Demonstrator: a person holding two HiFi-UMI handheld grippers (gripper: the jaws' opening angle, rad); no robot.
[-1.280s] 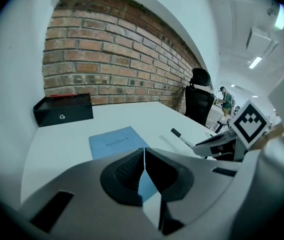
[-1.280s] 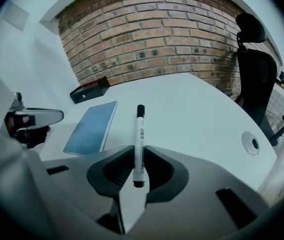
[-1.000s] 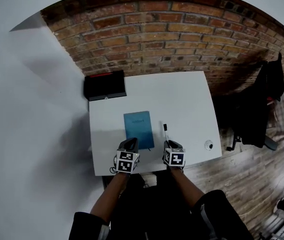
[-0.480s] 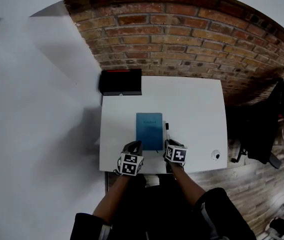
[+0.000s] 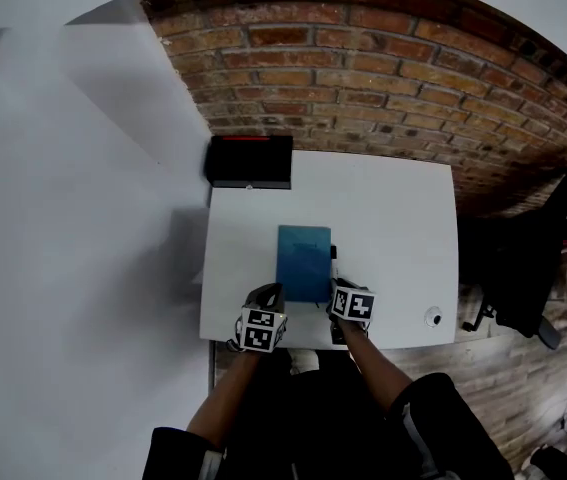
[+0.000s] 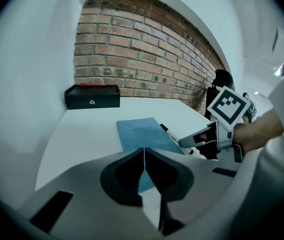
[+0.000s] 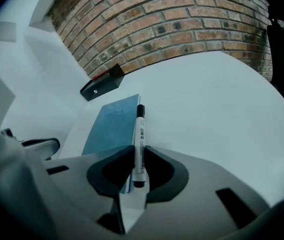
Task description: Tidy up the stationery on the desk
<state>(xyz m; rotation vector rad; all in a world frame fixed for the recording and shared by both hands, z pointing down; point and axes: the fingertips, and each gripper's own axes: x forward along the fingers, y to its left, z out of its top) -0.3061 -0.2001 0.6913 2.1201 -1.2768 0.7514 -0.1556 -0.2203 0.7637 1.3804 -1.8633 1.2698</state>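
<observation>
The right claw (image 7: 135,159) was closed narrowly on a white marker (image 7: 139,134) with a black cap. The marker pointed toward the brick wall (image 5: 363,78), along the right edge of the blue notebook (image 5: 303,261). The left claw (image 6: 144,156) was pressed together with nothing in it, just by the notebook's near left corner. At the far left corner of the white desk (image 5: 393,218) sat a black box (image 5: 250,161), and I couldn't see what was inside.

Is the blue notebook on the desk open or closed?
Closed. The notebook lies flat on the desk with its blue cover facing up, and no inner pages show in any view.
</observation>
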